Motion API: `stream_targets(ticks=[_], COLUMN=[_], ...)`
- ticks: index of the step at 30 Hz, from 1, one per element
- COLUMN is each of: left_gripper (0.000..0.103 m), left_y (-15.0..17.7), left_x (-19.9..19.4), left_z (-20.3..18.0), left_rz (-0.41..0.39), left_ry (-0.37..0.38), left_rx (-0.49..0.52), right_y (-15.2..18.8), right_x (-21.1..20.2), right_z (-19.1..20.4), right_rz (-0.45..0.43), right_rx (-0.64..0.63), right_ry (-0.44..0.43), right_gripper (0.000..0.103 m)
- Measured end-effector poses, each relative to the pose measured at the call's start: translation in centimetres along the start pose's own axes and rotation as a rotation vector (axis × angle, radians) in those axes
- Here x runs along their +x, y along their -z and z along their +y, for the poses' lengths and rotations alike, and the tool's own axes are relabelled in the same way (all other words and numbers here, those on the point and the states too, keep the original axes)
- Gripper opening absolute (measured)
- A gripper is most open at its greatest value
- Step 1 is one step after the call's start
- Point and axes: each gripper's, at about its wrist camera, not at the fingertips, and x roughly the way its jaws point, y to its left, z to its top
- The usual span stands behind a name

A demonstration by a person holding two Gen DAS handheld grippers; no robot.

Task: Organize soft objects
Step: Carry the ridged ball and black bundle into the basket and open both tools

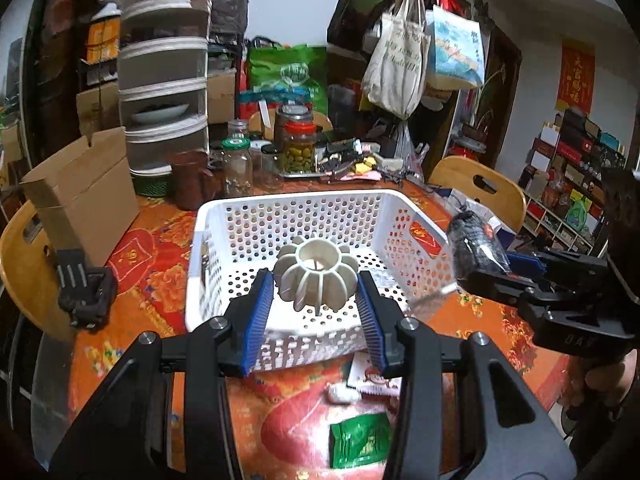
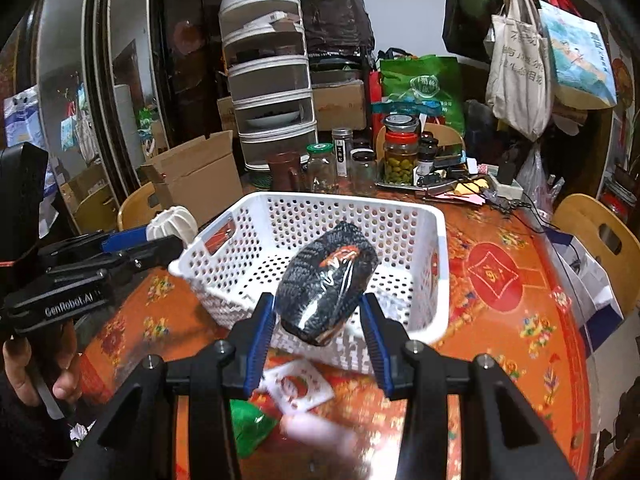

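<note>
Both loads carried above the white perforated basket [image 1: 224, 216] on the table [image 1: 160, 280], evidently for dropping in, since the basket sits open-topped between the two. Left claw [image 1: 316, 294] clenched on the cream ribbed pumpkin-shaped piece [image 1: 316, 278], blue pads pressing its flanks, over the basket floor. Right claw [image 2: 318, 312] clamped around the dark knitted bundle in clear wrap [image 2: 326, 280], held tilted above the near rim. Green packet [image 1: 360, 444] and small card [image 2: 298, 388] left lying on the table in front, probably next.

Counted: one white basket [image 1: 288, 216], one ribbed white ball [image 1: 316, 276], one black wrapped bundle [image 2: 326, 280], two grippers, two wooden chairs.
</note>
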Motion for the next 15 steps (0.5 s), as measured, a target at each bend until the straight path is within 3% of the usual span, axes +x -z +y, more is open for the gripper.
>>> stream_targets(ticks=[8, 15], left_gripper=[0.04, 0.04], left_y=[-3.5, -3.3], left_x=[8.7, 15.6], left_z=[1.1, 2.9], left_rz=[0.174, 0.33], left_ry=[-0.035, -0.088], left_rx=[-0.042, -0.079], right_y=[-3.6, -3.8], right_x=[7.0, 12.6], right_z=[-1.8, -3.4], right_rz=[0.137, 0.272], right_rx=[0.028, 0.059], right_ry=[0.042, 0.06], right_gripper=[0.043, 0.043])
